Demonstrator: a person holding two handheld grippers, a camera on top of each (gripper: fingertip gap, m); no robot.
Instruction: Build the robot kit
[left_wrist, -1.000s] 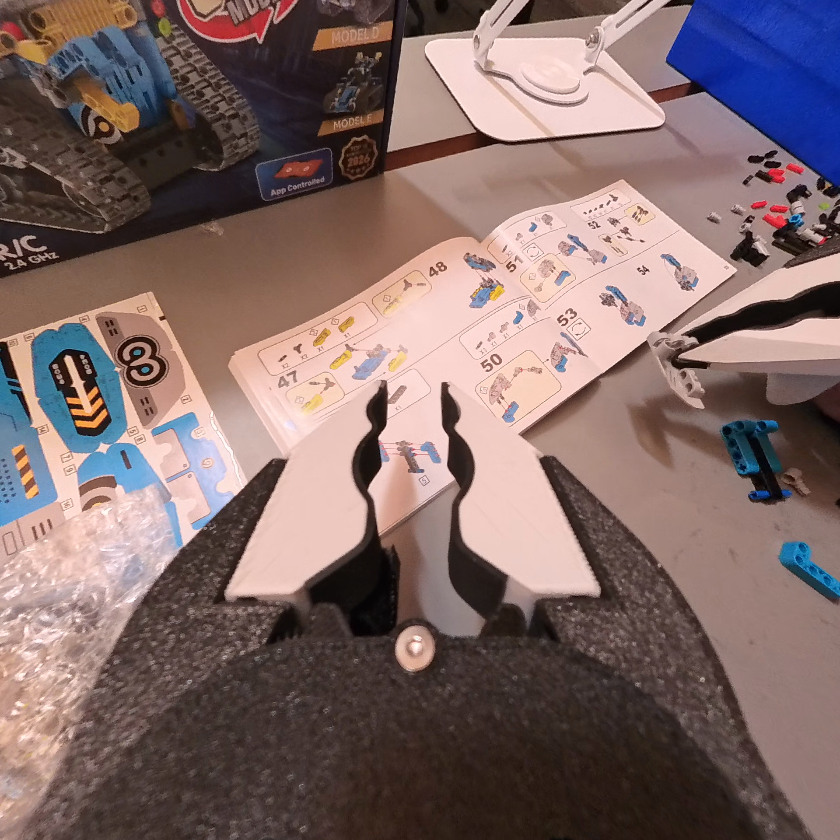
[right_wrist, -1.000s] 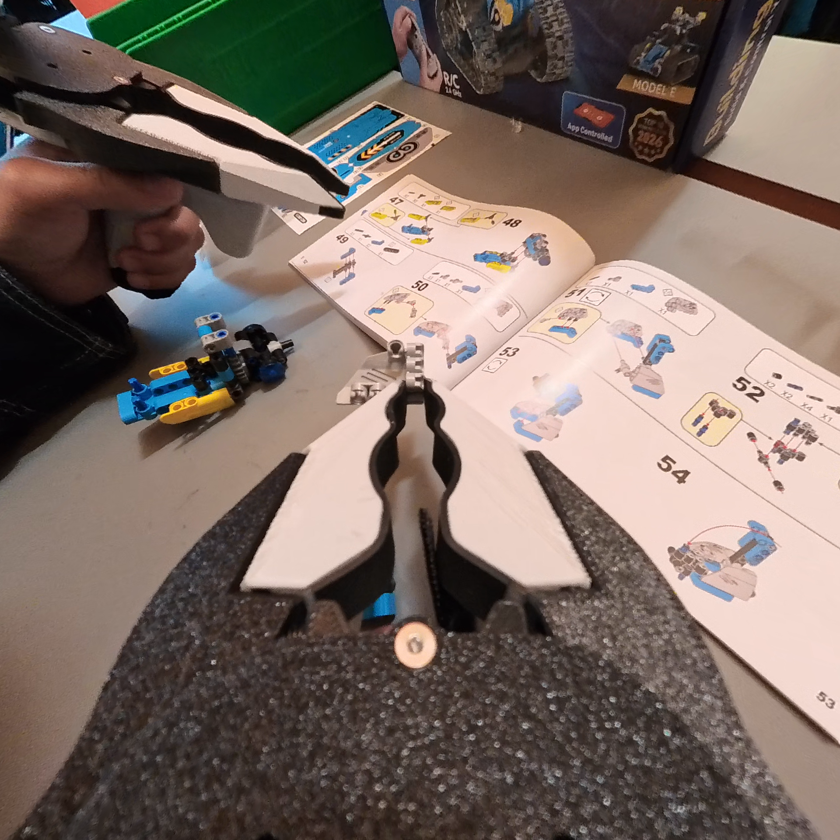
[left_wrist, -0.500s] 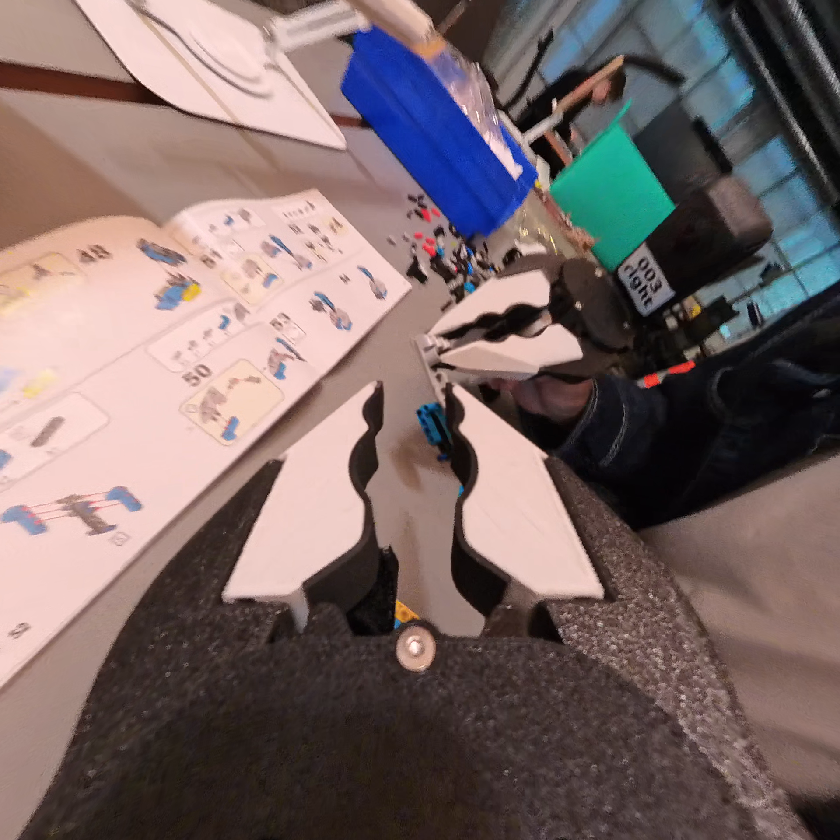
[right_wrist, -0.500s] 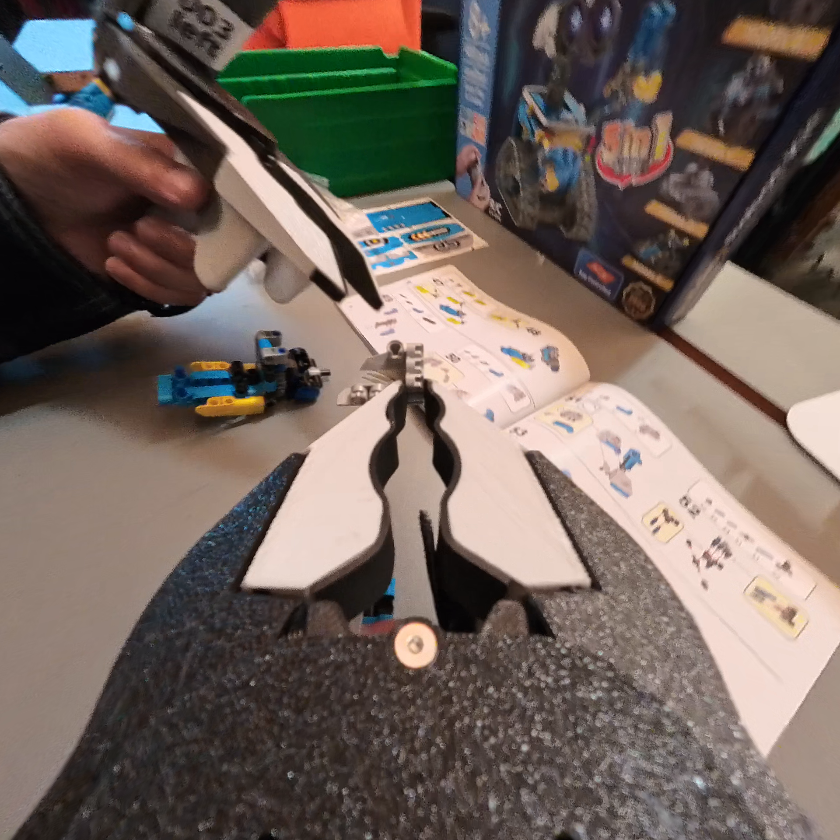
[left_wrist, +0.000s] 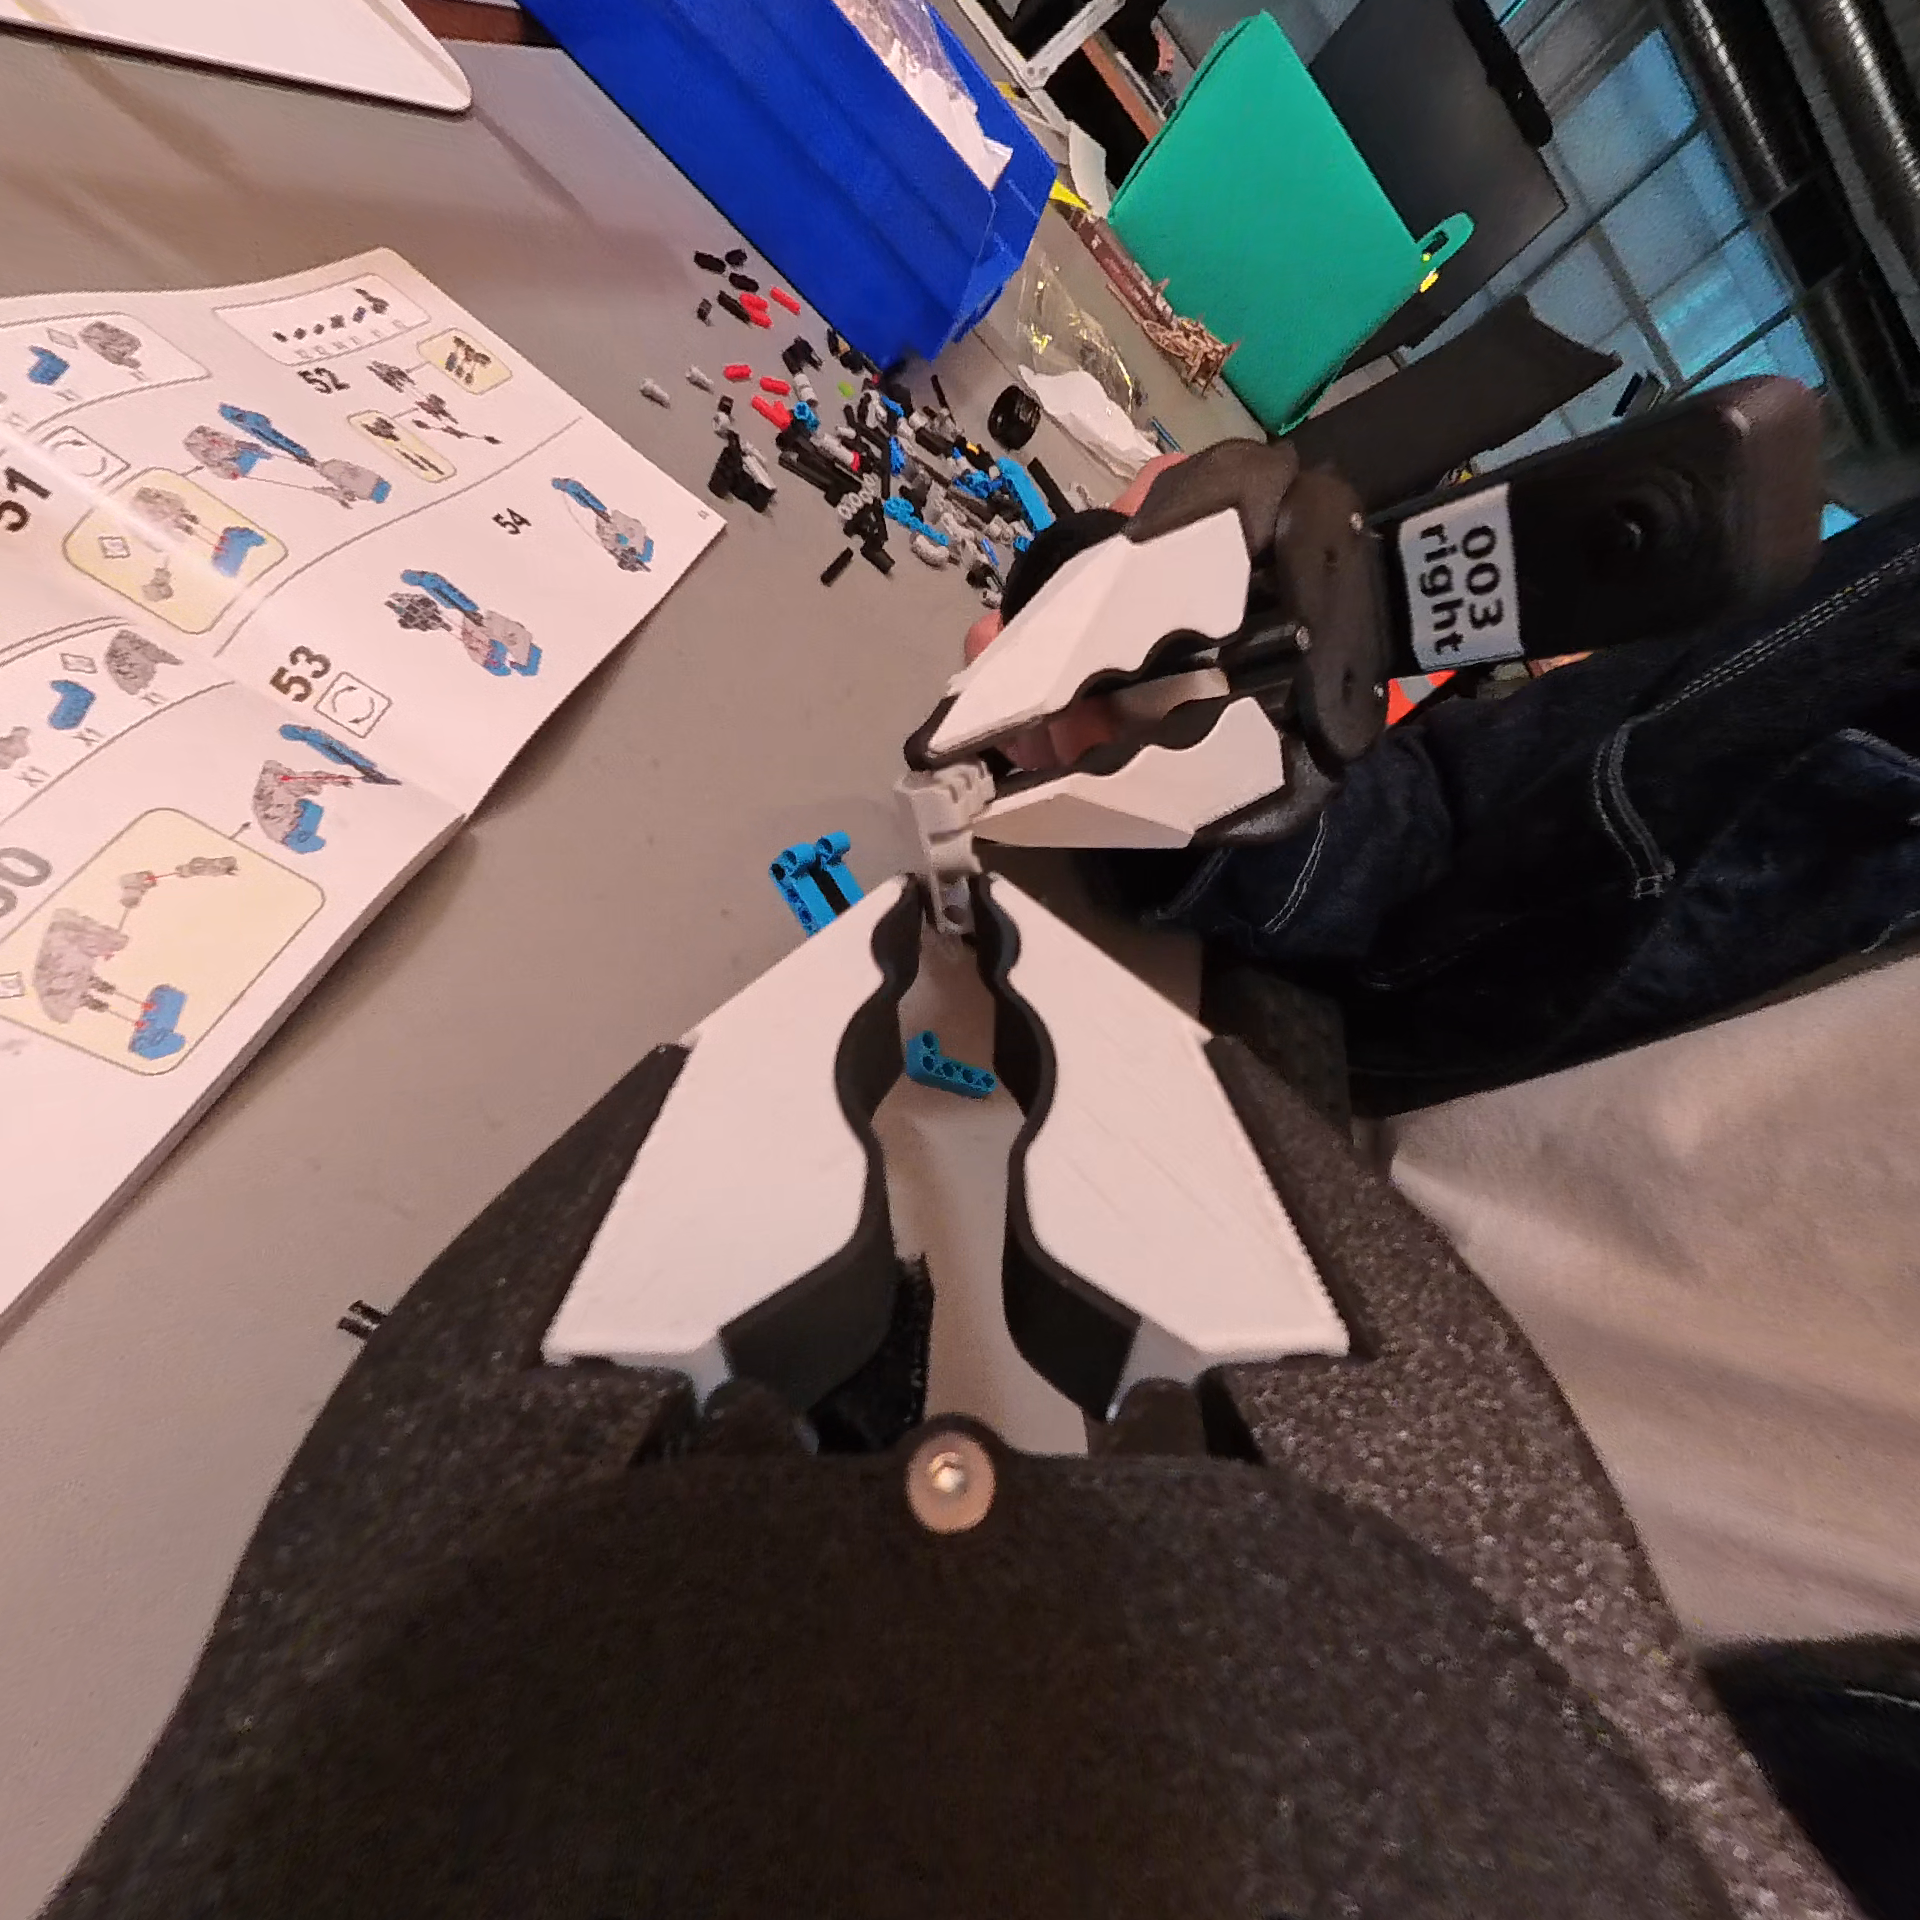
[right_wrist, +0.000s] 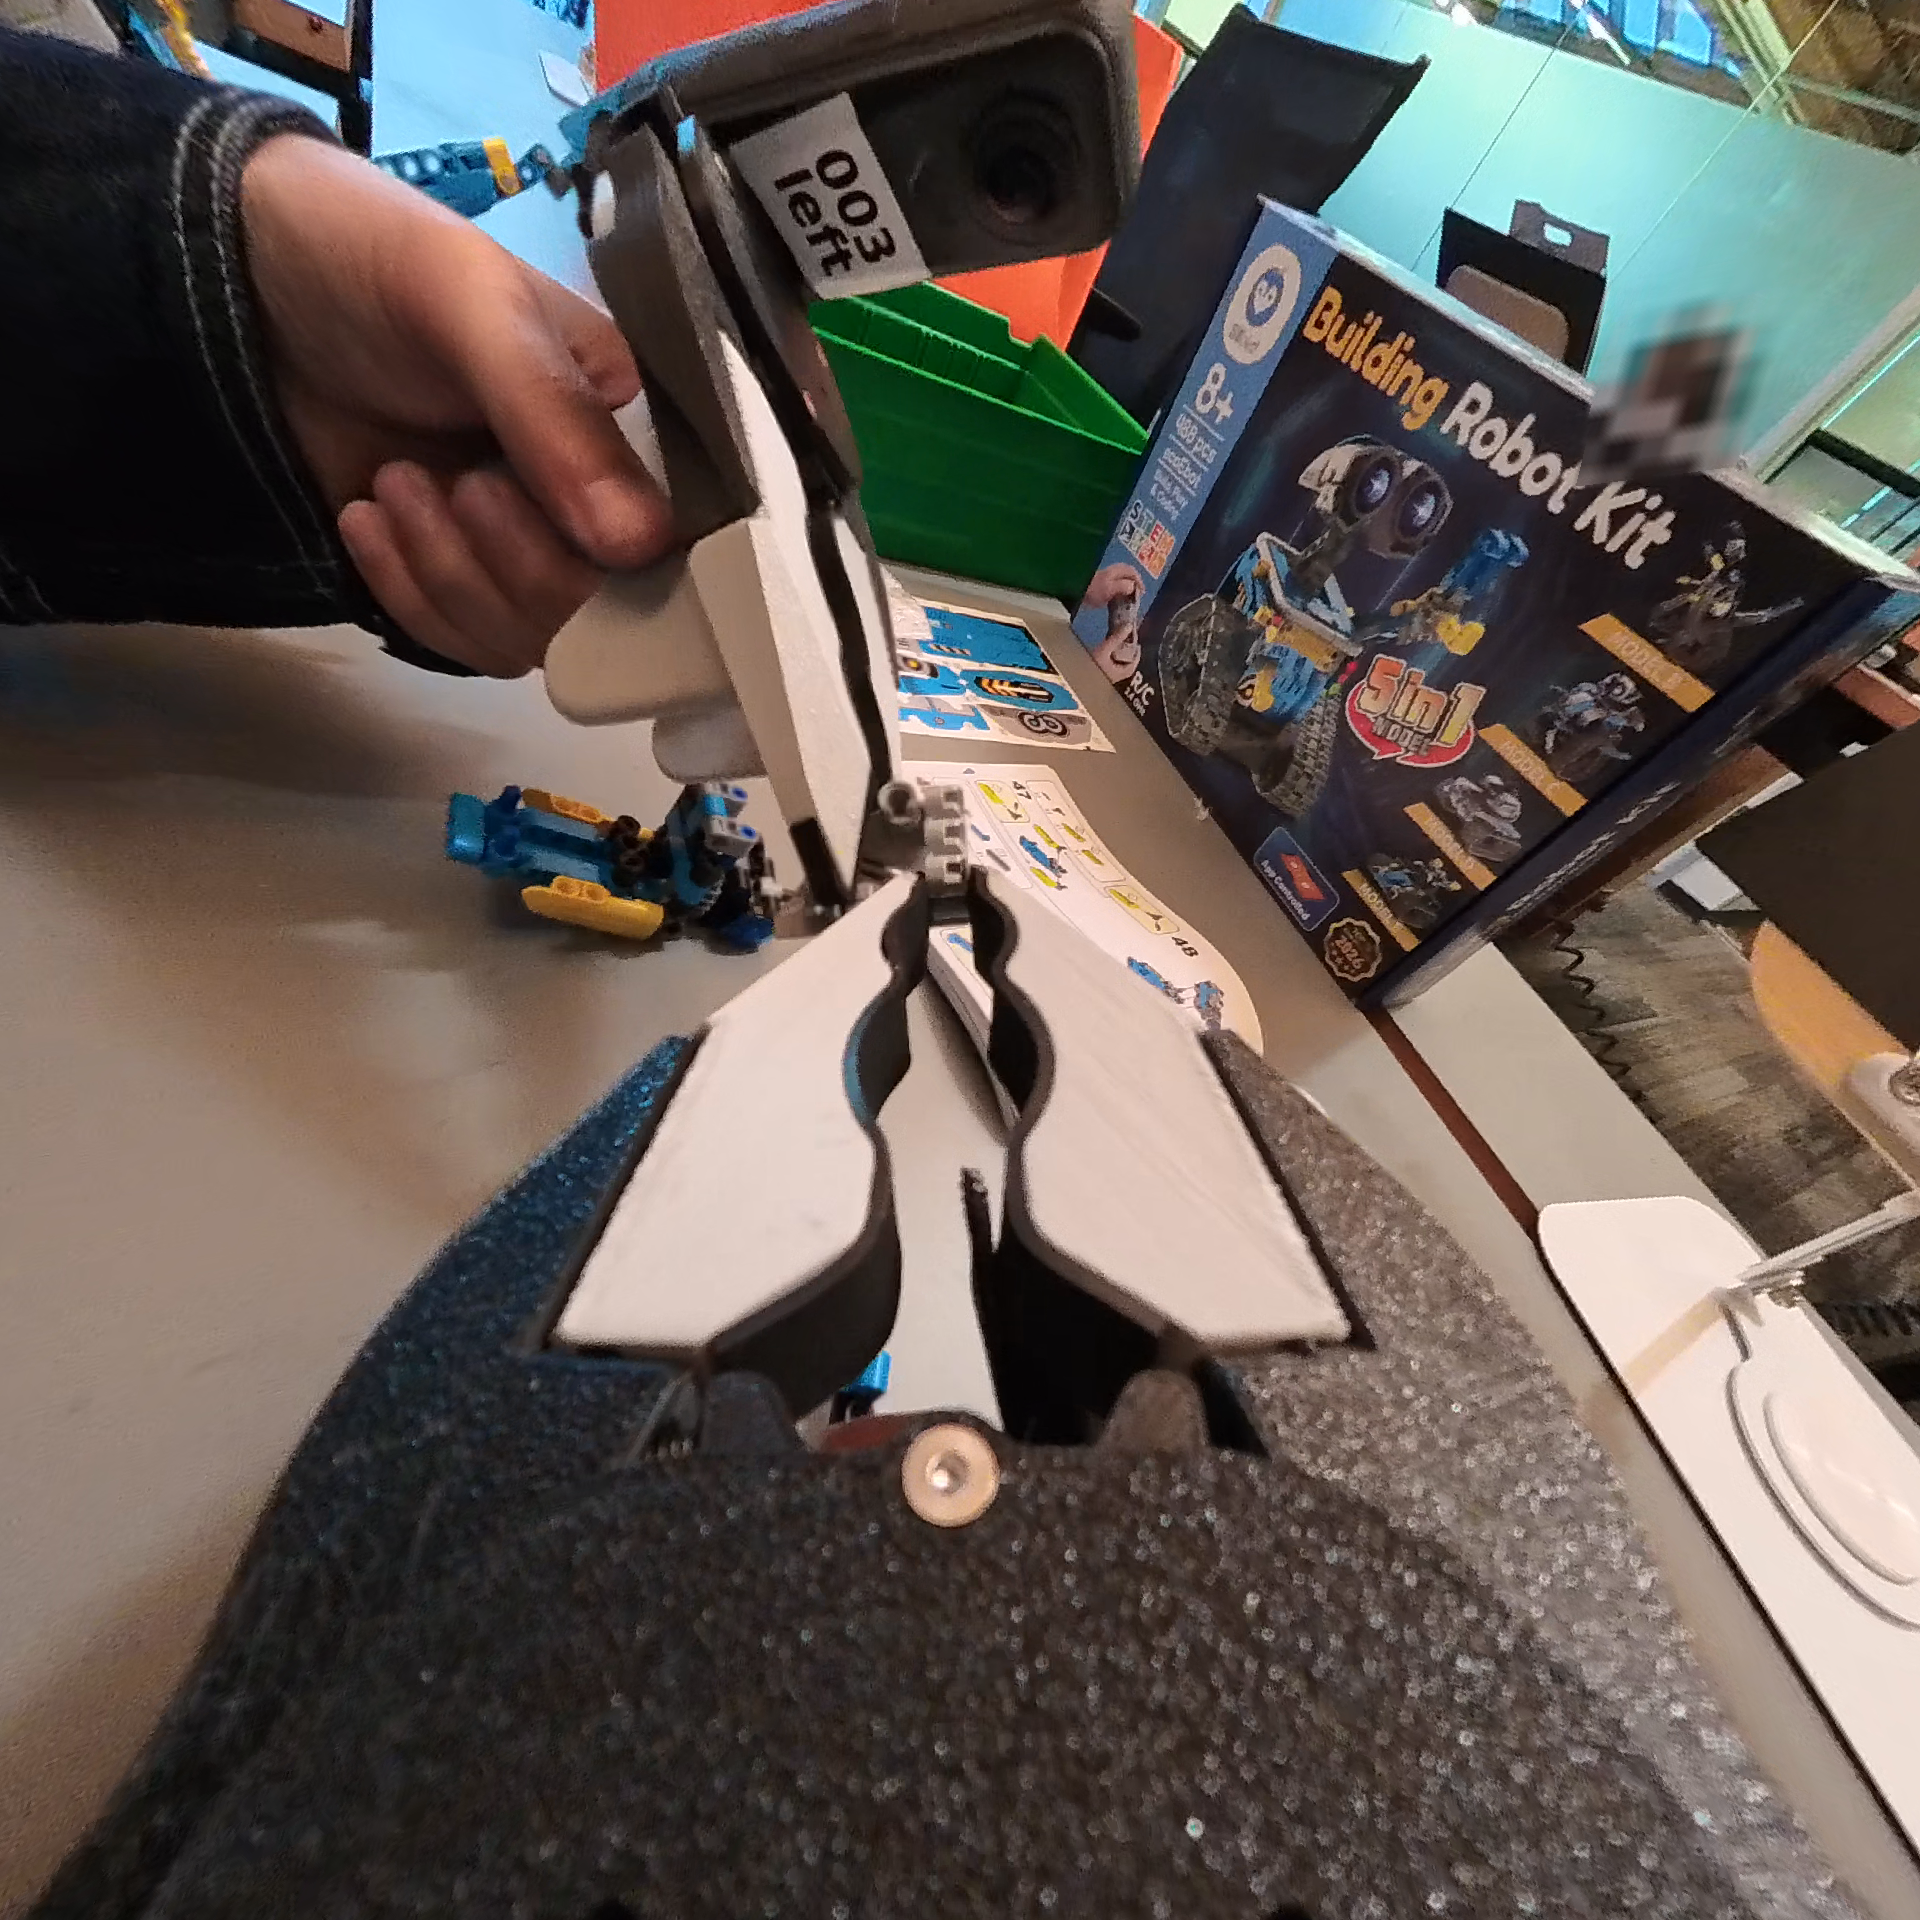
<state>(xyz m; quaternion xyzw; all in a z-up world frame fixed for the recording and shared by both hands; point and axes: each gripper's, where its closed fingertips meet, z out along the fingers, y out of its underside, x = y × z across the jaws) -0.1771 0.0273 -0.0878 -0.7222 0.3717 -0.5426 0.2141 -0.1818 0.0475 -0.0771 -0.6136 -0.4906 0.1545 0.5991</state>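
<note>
A small grey brick assembly (left_wrist: 940, 821) hangs above the grey table (left_wrist: 582, 997), held from two sides. My right gripper (right_wrist: 945, 891) is shut on it, and the assembly (right_wrist: 925, 821) sticks out past its fingertips. My left gripper (left_wrist: 948, 902) has its tips closed on the assembly's lower end. In the left wrist view the right gripper (left_wrist: 961, 774) comes in from the right. In the right wrist view the left gripper (right_wrist: 831, 883) comes down from above, held by a person's hand (right_wrist: 447, 436).
An open instruction booklet (left_wrist: 312, 623), a blue bin (left_wrist: 831, 156) and a pile of small parts (left_wrist: 883, 457) lie ahead. Blue pieces (left_wrist: 816, 883) (left_wrist: 951, 1065) lie under the grippers. A blue-yellow partial build (right_wrist: 613, 862), sticker sheet (right_wrist: 977, 686), green bin (right_wrist: 956, 447) and kit box (right_wrist: 1455, 644) are nearby. My left and right fingertips are right by each other.
My left gripper swung right from over the booklet to the right gripper and narrowed its jaws onto the grey assembly. The right gripper lifted and tilted up, still holding the assembly.
</note>
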